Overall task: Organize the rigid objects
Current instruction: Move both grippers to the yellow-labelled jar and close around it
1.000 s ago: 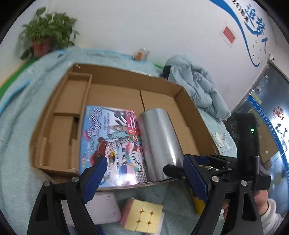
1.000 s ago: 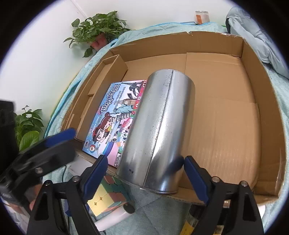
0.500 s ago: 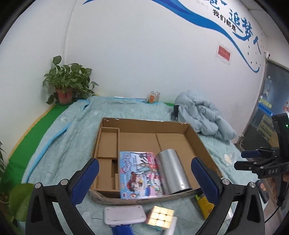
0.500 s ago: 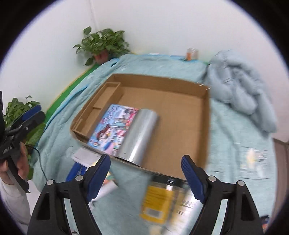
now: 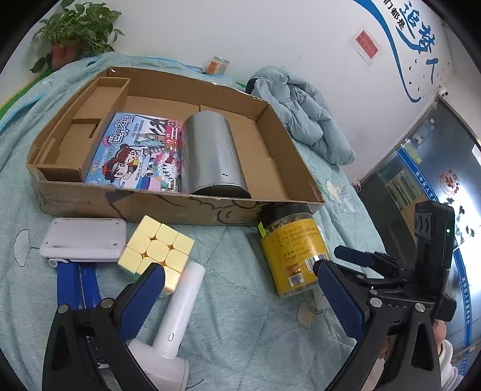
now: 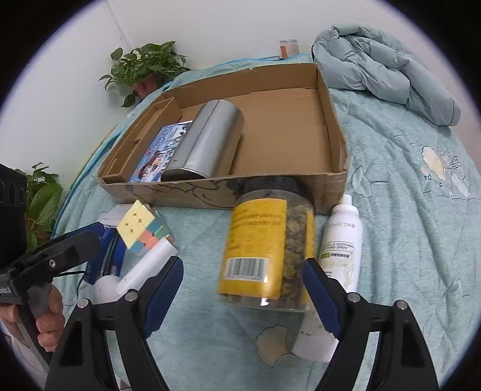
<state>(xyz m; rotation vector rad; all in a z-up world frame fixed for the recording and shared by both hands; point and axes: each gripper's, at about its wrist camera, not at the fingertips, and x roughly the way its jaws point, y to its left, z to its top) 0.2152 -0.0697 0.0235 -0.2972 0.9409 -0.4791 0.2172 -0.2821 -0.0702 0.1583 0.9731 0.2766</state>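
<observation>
A cardboard box (image 5: 180, 204) on the bed holds a silver can (image 5: 210, 150) lying on its side and a colourful picture box (image 5: 135, 150). In front of it lie a yellow-labelled jar (image 5: 291, 252), a pastel puzzle cube (image 5: 156, 249), a white handheld device (image 5: 180, 306) and a flat white gadget (image 5: 84, 237). My left gripper (image 5: 240, 285) hangs wide open over the bedspread between the cube and the jar, holding nothing. My right gripper (image 6: 242, 276) is open too. The jar (image 6: 255, 240) lies just beyond its tips, its near end between them, unpressed.
A white spray bottle (image 6: 342, 237) lies right of the jar. A blue-handled item (image 5: 78, 285) sits under the flat gadget. A crumpled light-blue jacket (image 5: 306, 120) lies at the far right, and a potted plant (image 5: 75, 27) and a small jar (image 5: 216, 64) stand by the wall.
Both grippers have drawn back from the box, leaving the silver can and picture box inside. The left jaws have widened. The right gripper now faces the yellow-labelled jar.
</observation>
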